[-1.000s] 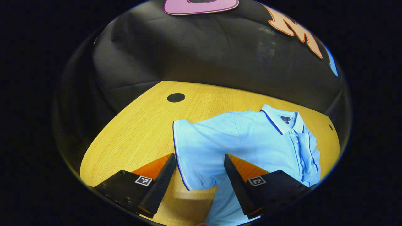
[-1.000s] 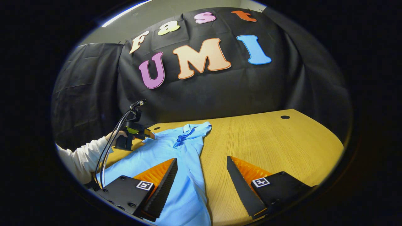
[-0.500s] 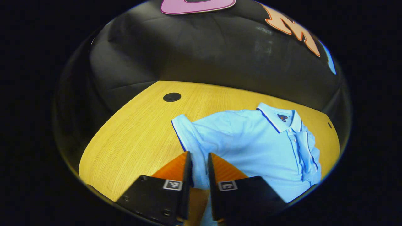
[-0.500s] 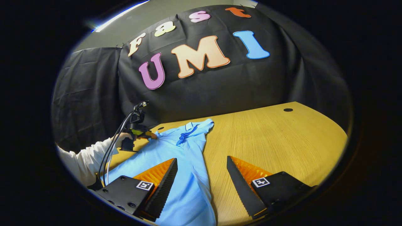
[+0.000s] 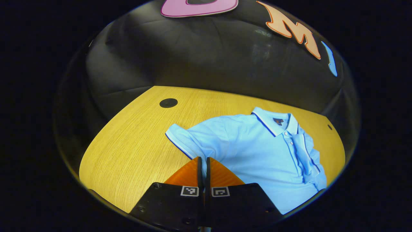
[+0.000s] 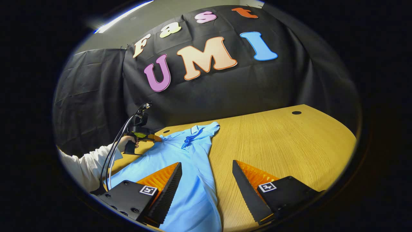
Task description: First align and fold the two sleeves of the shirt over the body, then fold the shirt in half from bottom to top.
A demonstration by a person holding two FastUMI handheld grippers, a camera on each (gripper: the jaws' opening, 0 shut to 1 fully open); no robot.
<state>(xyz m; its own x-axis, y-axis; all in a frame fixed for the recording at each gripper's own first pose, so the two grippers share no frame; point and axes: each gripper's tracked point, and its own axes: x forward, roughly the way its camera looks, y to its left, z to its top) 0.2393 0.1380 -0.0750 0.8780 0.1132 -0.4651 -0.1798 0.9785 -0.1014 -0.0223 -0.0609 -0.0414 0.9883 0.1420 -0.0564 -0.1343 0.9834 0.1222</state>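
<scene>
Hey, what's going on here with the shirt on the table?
A person is folding a light blue polo shirt on a wooden table with two handheld grippers. The left gripper is shut on the shirt's sleeve. The right gripper hangs open over the shirt's lower part. No fold is finished yet.

Work surface: a wooden table (image 6: 289, 141) with a light yellow-brown grain and a curved far edge. Three round dark cable holes (image 5: 168, 103) are set into the top near that edge, one toward each end. Behind the table hangs a black cloth wall (image 6: 225, 93), creased and draped, reaching down to the tabletop. Above the cloth a pale plain wall (image 6: 135, 17) is visible, with a bright strip light (image 6: 124, 15) running across it.
</scene>
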